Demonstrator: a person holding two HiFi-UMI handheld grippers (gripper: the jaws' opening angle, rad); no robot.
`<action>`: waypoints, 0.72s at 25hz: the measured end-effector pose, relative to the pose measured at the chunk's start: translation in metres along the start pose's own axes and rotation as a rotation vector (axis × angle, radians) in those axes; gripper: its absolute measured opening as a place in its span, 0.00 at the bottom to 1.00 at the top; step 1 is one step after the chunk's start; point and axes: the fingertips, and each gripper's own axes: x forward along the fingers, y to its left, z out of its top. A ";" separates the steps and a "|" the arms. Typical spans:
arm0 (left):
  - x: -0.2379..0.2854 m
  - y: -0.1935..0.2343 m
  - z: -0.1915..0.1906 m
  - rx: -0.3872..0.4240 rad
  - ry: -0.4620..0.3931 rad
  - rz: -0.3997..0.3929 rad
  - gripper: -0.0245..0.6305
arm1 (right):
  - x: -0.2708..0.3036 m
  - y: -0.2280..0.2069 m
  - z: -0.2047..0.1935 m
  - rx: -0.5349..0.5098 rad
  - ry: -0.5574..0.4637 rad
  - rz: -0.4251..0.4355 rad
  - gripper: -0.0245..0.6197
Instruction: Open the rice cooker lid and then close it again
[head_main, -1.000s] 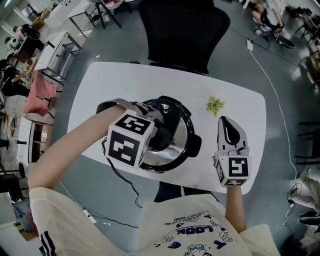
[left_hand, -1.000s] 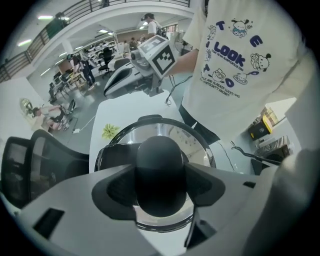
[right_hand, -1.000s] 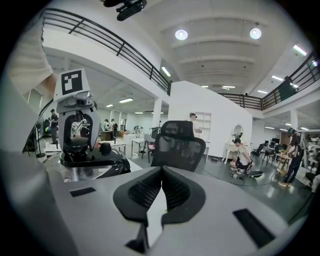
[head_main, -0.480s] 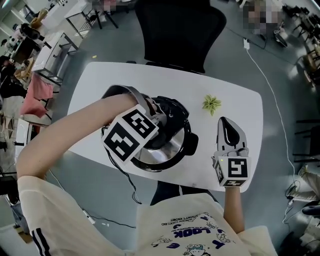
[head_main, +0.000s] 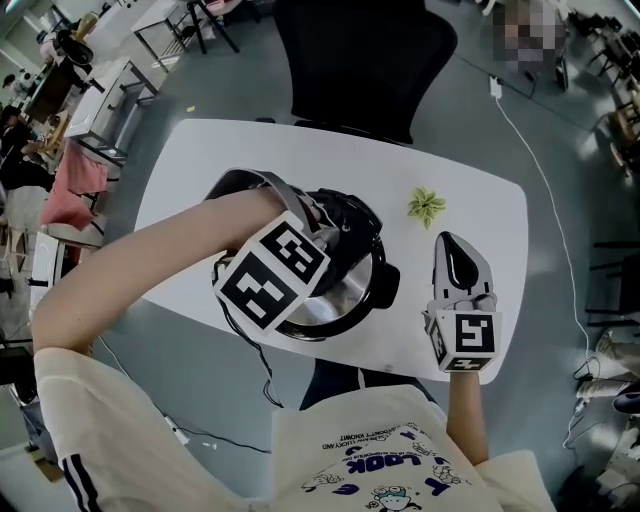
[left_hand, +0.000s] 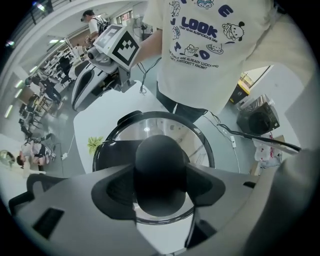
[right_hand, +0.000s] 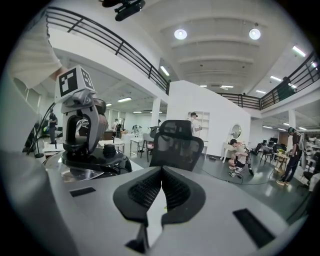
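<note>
A black rice cooker with a shiny steel lid stands in the middle of the white table. My left gripper points straight down over it, its marker cube hiding the tips in the head view. In the left gripper view the lid's round black knob fills the gap between the jaws of my left gripper, and both pads press on its sides. The lid lies flat on the pot. My right gripper rests on the table to the cooker's right, shut with nothing in it.
A small green leafy thing lies on the table beyond the right gripper. A black office chair stands at the table's far side. The cooker's cord hangs off the near edge to the floor.
My left gripper has rolled about its own axis over the knob, its marker cube turning in the head view. The lid stays on the pot and the right gripper has not moved.
</note>
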 end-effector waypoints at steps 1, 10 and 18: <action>-0.001 0.000 0.000 -0.005 0.008 0.004 0.48 | 0.000 0.001 0.000 -0.001 0.000 0.003 0.05; 0.000 -0.004 0.000 -0.041 0.128 -0.052 0.48 | 0.000 0.005 0.005 -0.001 -0.013 0.011 0.05; -0.007 -0.009 0.002 -0.013 0.111 0.016 0.48 | -0.002 -0.004 0.001 0.012 -0.019 -0.005 0.05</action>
